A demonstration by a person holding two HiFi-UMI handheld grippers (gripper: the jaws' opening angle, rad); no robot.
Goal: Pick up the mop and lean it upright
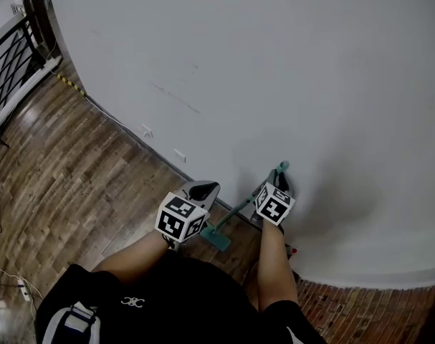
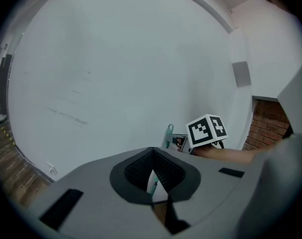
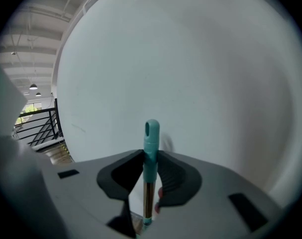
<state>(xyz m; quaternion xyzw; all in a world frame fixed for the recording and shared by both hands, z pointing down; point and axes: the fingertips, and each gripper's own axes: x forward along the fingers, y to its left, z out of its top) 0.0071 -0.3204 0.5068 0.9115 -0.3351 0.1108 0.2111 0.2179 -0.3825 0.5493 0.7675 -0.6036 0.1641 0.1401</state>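
Note:
The mop stands upright close to the white wall. Its teal handle top (image 1: pixel 282 166) shows above my right gripper (image 1: pixel 277 183), and its teal head (image 1: pixel 217 237) rests on the wood floor. In the right gripper view the teal grip (image 3: pixel 151 142) runs between the two pads, and my right gripper (image 3: pixel 151 157) is shut on it. My left gripper (image 1: pixel 203 190) hangs to the left of the mop pole, apart from it. In the left gripper view my left gripper (image 2: pixel 151 156) has its jaws meeting at the tips with nothing held. The mop's handle top (image 2: pixel 169 133) rises beside the right gripper's marker cube (image 2: pixel 206 130).
A curved white wall (image 1: pixel 274 70) fills the view ahead. The wood floor (image 1: pixel 67 185) spreads left toward a black railing (image 1: pixel 9 56) and yellow-black tape (image 1: pixel 72 84). A cable with a power strip (image 1: pixel 20 289) lies at lower left. Brick paving (image 1: pixel 360 310) is at lower right.

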